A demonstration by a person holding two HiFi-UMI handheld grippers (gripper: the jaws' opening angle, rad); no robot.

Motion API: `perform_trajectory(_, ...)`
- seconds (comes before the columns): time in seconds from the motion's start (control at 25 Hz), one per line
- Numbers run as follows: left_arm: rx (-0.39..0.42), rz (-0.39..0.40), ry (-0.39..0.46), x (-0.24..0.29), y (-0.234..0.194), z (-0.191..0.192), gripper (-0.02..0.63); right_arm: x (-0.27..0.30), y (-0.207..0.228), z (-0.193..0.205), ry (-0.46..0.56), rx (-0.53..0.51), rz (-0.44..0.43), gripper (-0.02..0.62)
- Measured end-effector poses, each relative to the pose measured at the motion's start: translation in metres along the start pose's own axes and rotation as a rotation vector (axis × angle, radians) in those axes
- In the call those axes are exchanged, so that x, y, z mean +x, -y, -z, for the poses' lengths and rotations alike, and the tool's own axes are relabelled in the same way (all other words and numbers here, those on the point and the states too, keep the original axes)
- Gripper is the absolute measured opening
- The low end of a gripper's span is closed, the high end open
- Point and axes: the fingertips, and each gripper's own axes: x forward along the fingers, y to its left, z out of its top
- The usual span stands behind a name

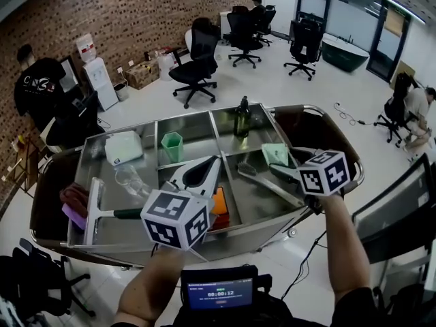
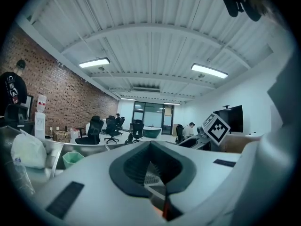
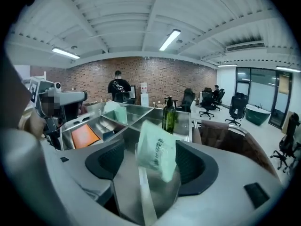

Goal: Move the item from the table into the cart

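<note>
My right gripper (image 3: 151, 149) jaws stand wide apart, packet (image 3: 159, 157) loose between them. It looks light, soft and floppy; I'd pinch its flat faces. My left gripper (image 2: 150, 147) is closed, empty.

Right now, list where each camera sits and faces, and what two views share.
Head view: person's head, steeply down at cart; both forearms show.
Left gripper view: left hand-held gripper, level toward office chairs; shut jaws show.
Right gripper view: right hand-held gripper, down into cart; open jaws flank green packet.
Shared: head and right gripper views show the bottle.
</note>
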Motion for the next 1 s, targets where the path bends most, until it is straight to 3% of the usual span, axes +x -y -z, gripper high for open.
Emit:
perform_trajectory(0.44,-0.003,-0.004,0.015,-0.009,-0.01,-0.002,0.002,-0.003,-0.006,-0.008,0.049,0.007,0.017,0.341)
perform_trajectory(0.76,0.003,-0.019,0.019,-0.035,-0.011,0.0,0.002,-0.044,-0.027,-0.033,0.236,0.031,0.027,0.341)
perform_trajectory(1.0,-0.018,-0.077,0.079,-0.089,-0.021,0.0,0.002,-0.077,-0.091,-0.031,0.364,0.005,0.052,0.305)
